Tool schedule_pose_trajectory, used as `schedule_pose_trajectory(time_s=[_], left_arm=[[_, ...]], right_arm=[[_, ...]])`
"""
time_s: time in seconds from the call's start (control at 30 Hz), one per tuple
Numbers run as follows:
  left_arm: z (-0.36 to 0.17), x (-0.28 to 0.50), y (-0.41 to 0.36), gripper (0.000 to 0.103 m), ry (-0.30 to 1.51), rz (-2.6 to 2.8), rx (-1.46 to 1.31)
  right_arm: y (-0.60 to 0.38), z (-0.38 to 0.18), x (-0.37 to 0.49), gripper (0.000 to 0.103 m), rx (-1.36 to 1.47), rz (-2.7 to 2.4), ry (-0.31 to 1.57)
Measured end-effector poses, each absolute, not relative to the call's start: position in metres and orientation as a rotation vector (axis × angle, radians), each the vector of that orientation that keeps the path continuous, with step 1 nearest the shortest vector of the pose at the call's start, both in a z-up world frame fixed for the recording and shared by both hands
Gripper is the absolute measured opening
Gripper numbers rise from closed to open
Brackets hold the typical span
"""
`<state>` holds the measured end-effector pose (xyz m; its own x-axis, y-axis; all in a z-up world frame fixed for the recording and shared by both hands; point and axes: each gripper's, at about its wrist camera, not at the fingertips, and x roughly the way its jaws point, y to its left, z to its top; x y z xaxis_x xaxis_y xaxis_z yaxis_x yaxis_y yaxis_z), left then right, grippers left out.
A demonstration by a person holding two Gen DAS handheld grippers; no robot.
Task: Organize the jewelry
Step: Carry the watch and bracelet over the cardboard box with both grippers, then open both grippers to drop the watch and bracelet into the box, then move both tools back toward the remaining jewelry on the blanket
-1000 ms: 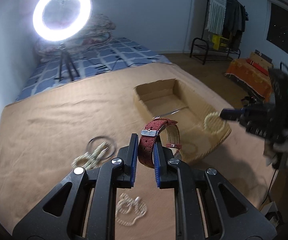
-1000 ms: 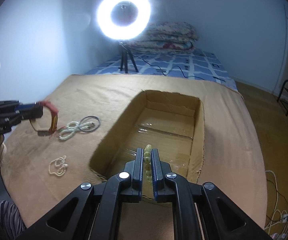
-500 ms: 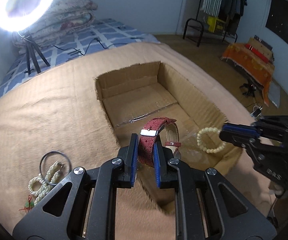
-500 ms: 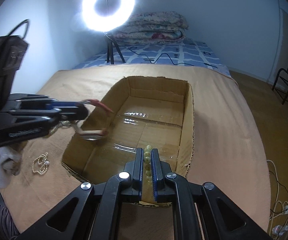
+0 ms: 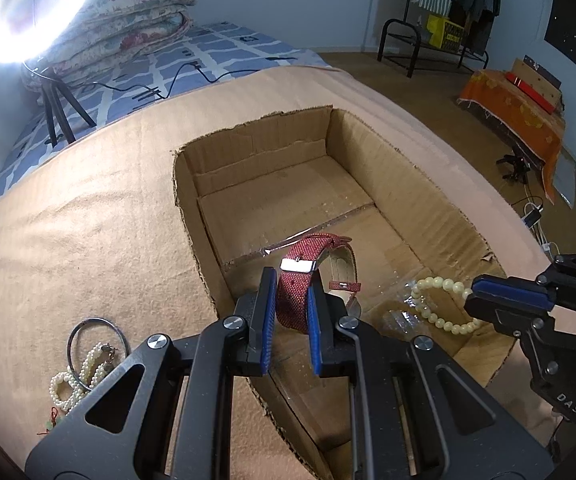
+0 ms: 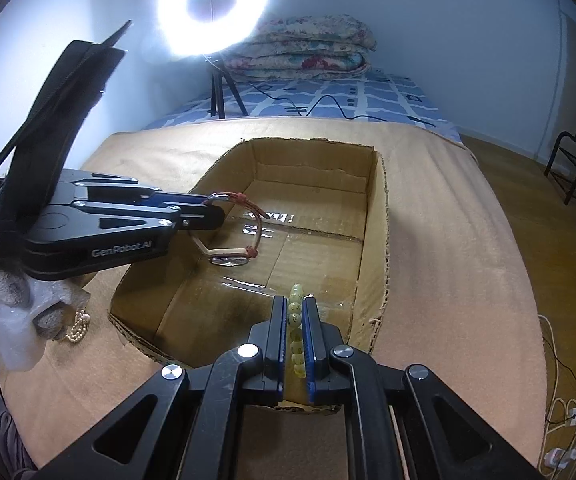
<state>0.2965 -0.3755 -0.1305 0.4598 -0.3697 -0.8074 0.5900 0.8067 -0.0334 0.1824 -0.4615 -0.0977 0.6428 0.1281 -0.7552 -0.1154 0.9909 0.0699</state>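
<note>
Over the cardboard box point(image 5: 428, 184), the left gripper point(image 5: 291, 312) pinches the red watch strap point(image 5: 294, 300); the right gripper point(image 6: 296, 332) pinches the bead bracelet point(image 5: 440, 304). Lower both near the floor before releasing, apart.

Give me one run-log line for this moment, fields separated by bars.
left claw: shut on red fabric-strap watch | right claw: shut on pale bead bracelet | both over open cardboard box

Both wrist cams look steeply down, close over shared cardboard box point(image 5: 428, 216), probably from opposite sides.
</note>
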Motion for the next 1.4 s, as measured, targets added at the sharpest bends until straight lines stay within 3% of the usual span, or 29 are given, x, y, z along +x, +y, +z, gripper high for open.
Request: schedule_pose_trajectory(time_s=[0.2, 0.33, 0.57, 0.6, 0.67, 1.07, 1.4], left_arm=[[-0.138, 0.297, -0.380, 0.013, 0.936, -0.595, 0.292], [-0.137, 0.297, -0.379, 0.016, 0.933, -0.590, 0.292], [-0.118, 0.294, -0.371, 0.044, 0.892, -0.583, 0.255], [-0.115, 0.294, -0.370, 0.044, 0.887, -0.581, 0.251], [-0.108, 0.294, -0.367, 0.044, 0.880, -0.580, 0.240], [-0.065, 0.276, -0.327, 0.044, 0.819, -0.566, 0.198], [-0.028, 0.256, -0.249, 0.044, 0.748, -0.525, 0.150]], right_arm=[[-0.458, -0.098, 0.183, 0.006, 0.013, 0.147, 0.866], [-0.457, -0.096, 0.182, 0.018, 0.008, 0.144, 0.862], [-0.456, -0.088, 0.175, 0.030, -0.005, 0.134, 0.844], [-0.455, -0.087, 0.173, 0.032, -0.008, 0.135, 0.841], [-0.453, -0.082, 0.168, 0.047, -0.014, 0.132, 0.832], [-0.439, -0.049, 0.137, 0.086, -0.042, 0.093, 0.751], [-0.411, -0.021, 0.110, 0.090, -0.073, 0.113, 0.697]])
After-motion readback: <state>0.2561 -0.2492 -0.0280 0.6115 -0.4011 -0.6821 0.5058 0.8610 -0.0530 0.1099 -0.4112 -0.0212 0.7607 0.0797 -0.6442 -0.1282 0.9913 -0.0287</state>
